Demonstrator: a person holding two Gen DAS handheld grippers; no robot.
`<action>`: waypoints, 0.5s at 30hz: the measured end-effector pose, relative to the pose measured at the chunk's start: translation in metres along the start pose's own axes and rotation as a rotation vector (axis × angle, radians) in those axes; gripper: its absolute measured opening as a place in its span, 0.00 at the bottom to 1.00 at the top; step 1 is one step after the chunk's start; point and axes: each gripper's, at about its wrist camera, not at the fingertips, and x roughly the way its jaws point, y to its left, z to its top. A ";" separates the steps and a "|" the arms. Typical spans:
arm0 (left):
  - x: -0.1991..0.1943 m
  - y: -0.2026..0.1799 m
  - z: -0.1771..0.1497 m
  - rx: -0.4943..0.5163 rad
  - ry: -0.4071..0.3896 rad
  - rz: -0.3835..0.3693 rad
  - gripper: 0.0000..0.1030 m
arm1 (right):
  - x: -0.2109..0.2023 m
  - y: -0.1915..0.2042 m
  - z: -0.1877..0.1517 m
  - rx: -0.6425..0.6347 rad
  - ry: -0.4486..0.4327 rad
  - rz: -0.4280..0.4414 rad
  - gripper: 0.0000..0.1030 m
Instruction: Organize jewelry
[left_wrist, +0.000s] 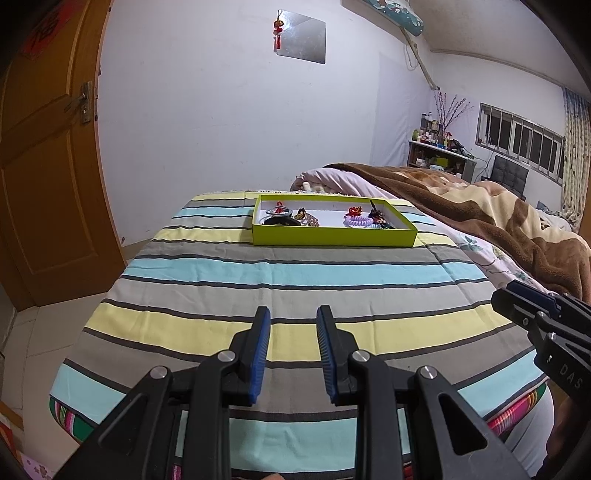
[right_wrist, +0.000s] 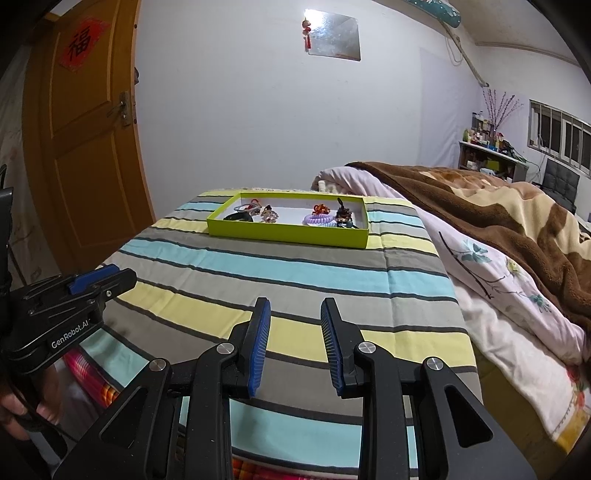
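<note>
1. A brown door (left_wrist: 44, 155) stands at the far left.
2. The left gripper (left_wrist: 293, 354) hangs over the striped blanket (left_wrist: 295, 273). Its blue pads are apart and hold nothing.
3. The green tray (left_wrist: 334, 237) sits far ahead on the blanket. Inside, a black and red piece (left_wrist: 279, 216) lies at its left end, and a purple coil band (left_wrist: 359, 222) lies toward its right.
4. The right gripper (right_wrist: 295, 347) is open too, and empty.
5. A brown cover (right_wrist: 498, 210) lies on the right.

Jewelry (left_wrist: 356, 218) lies in tray (left_wrist: 332, 236) on bedspread (left_wrist: 280, 273).
</note>
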 end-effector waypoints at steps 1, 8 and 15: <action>0.000 0.000 0.000 0.001 0.000 0.001 0.26 | 0.000 0.000 0.000 0.001 0.000 0.000 0.28; 0.000 0.001 0.000 0.002 -0.002 0.001 0.26 | 0.000 0.000 0.000 0.001 0.000 -0.001 0.28; -0.001 0.001 -0.001 0.002 -0.003 0.000 0.26 | 0.000 0.000 0.000 0.002 -0.001 -0.002 0.28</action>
